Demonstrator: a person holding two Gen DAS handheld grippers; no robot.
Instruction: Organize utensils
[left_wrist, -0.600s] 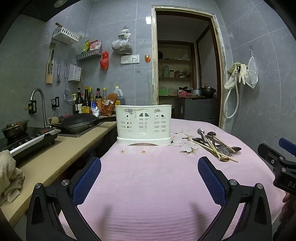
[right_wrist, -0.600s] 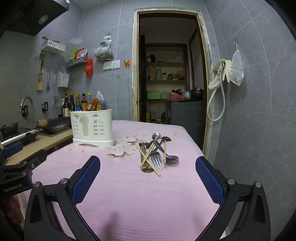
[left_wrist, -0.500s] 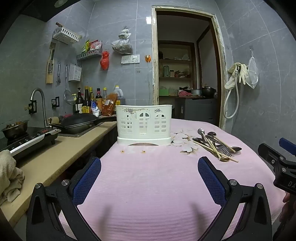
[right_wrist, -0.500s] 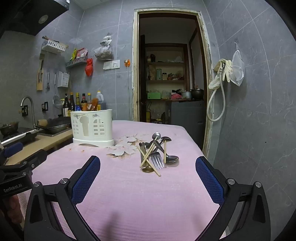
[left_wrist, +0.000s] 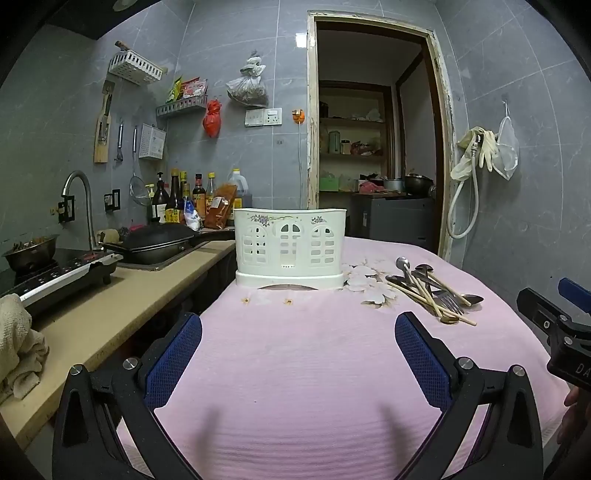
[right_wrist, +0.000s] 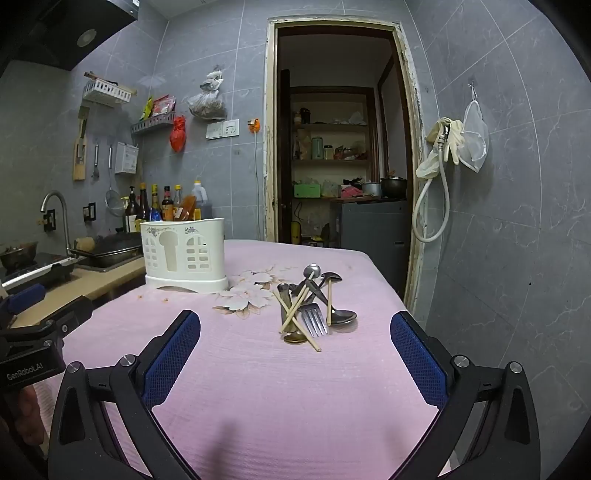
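A: Kitchen, start of sorting. Left gripper (left_wrist: 298, 336) and right gripper (right_wrist: 295, 334) both spread wide over the pink-clothed bench (left_wrist: 314, 387), nothing between either pair of fingers.

B: And the utensils?

A: Heaped ahead of the right fingers, slightly right of centre: pile of utensils (right_wrist: 312, 310), with fork (right_wrist: 314, 321), spoons and wooden chopsticks (right_wrist: 295, 310) crossed over one another. Seen from the left gripper, same pile (left_wrist: 432, 295) off beyond the right finger. White slotted holder (left_wrist: 290, 247) straight ahead of the left fingers, well beyond the tips; ahead-left of the right ones.

B: Handling?

A: Probably light and stiff, all of it. Metal likely slick against the pads; chopsticks thin, apt to roll or pivot if pinched off-centre. Tangled, so lifting one may drag a neighbour. Best taken mid-handle, across the shaft, starting with whatever lies on top. Flat on cloth, so little clearance under each handle.

B: Room to move?

A: Open cloth between fingers and pile, and between pile and holder. Bench edge near the pile on the right, grey tiled wall beyond. Counter (left_wrist: 122, 306) with wok and stove lying left of the left fingers. Holder's open top the only way in; probably light enough to tip if knocked.
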